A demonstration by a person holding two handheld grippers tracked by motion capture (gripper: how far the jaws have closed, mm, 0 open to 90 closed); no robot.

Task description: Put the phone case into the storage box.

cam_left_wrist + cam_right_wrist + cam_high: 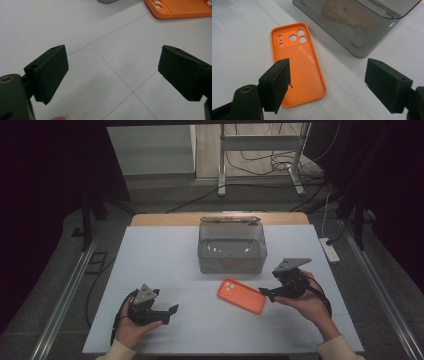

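An orange phone case (241, 295) lies hollow side up on the white table, its camera holes toward the left; I also see the case (298, 62) close up and a corner of the case (180, 8) far off. My right gripper (266, 293) hovers just right of the case, open, its jaws wide apart with nothing between them (328, 85). My left gripper (172, 312) rests low at the front left, well apart from the case, also open and empty (113, 72). A smoky transparent box (231, 247) stands behind the case.
The box (362, 22) is open-topped and mirrors the orange case in its wall. The white table surface (165, 260) has faint grid lines. A power strip (330, 249) lies off the table's right edge, and cables and stand legs are on the floor beyond.
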